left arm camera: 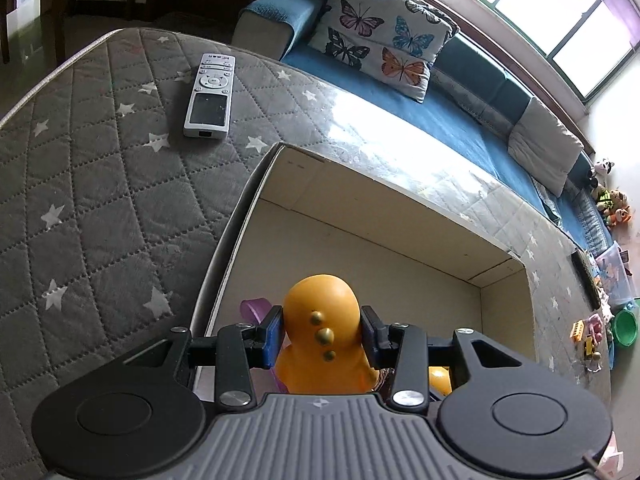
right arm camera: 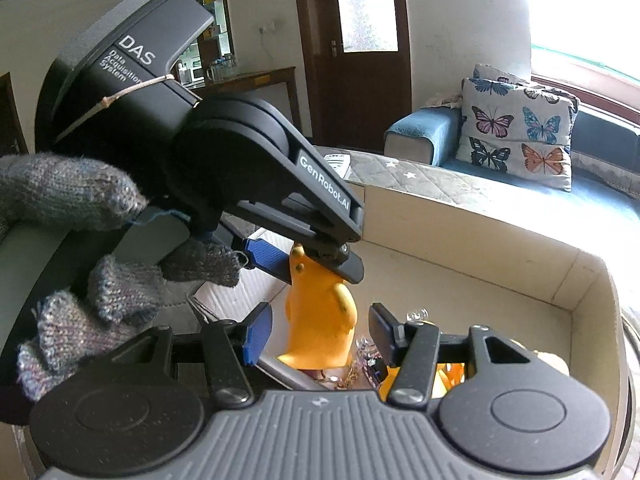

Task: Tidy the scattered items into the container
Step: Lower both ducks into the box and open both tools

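Two hand-held grippers over an open cardboard box resting on a grey quilted, star-patterned surface. Left gripper angled down into the box, blue pads pinching the round head of an orange toy figure from both sides; three small gold studs down the toy's back. Seen from the right wrist view, same orange toy figure hanging upright from the left gripper, its lower end near the box floor among small items too cluttered to identify. A gloved hand in grey knit wrapped around the left gripper's body. Right gripper spread apart, pinching nothing, one finger either side of the toy's lower half without touching it. Purple object partly visible just beside the left gripper's left pad, inside the box. White remote control lying on the quilted surface beyond the box's far left corner, well apart from it. Butterfly-print cushion on a blue sofa past the quilted surface's far edge.
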`<state>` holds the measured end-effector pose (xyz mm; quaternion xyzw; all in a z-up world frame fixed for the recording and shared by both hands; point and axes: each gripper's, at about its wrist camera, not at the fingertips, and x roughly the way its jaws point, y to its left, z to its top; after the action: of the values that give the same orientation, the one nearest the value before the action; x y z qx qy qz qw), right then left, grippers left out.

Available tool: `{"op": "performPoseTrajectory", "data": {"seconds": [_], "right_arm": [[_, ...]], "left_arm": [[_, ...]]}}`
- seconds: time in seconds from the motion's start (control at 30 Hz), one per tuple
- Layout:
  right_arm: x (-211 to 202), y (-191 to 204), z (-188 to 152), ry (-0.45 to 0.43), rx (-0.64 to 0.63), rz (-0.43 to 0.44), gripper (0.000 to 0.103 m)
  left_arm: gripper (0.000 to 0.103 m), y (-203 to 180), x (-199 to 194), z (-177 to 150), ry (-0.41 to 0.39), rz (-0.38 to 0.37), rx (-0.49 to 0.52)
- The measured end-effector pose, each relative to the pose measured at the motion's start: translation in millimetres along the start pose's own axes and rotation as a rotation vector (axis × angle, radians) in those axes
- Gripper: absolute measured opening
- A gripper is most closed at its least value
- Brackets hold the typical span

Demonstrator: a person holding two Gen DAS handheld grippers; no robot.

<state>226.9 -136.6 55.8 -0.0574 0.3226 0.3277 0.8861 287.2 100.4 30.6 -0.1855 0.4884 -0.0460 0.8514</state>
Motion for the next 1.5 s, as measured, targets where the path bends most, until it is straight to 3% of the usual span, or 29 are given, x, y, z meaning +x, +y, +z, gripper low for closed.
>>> {"op": "performPoseTrajectory", "data": {"seconds": [0.33, 0.9, 1.13, 1.5], "right_arm": [[-8.9, 2.2, -0.8, -0.009, -0.003, -0.009, 0.059], [-35.8, 7.9, -10.7, -0.039, -0.001, -0.023, 0.086], [-55.8, 11.6, -21.5, -0.071, -0.012, -0.058, 0.103], [-87.9, 8.2, -52.9, -0.079, 0.013, -0.135, 0.103]], "left_arm": [[0.043, -2.6, -12.7, -3.0, -0.035, -0.002, 0.006], [0.043, -7.2, -39.3, -15.7, -0.086, -0.04, 0.017], [0.043, -13.9, -52.9, -33.6, -0.098, -0.064, 0.035], [0.043, -20.0, -69.3, -71.2, -0.101, -0.089, 0.061]]}}
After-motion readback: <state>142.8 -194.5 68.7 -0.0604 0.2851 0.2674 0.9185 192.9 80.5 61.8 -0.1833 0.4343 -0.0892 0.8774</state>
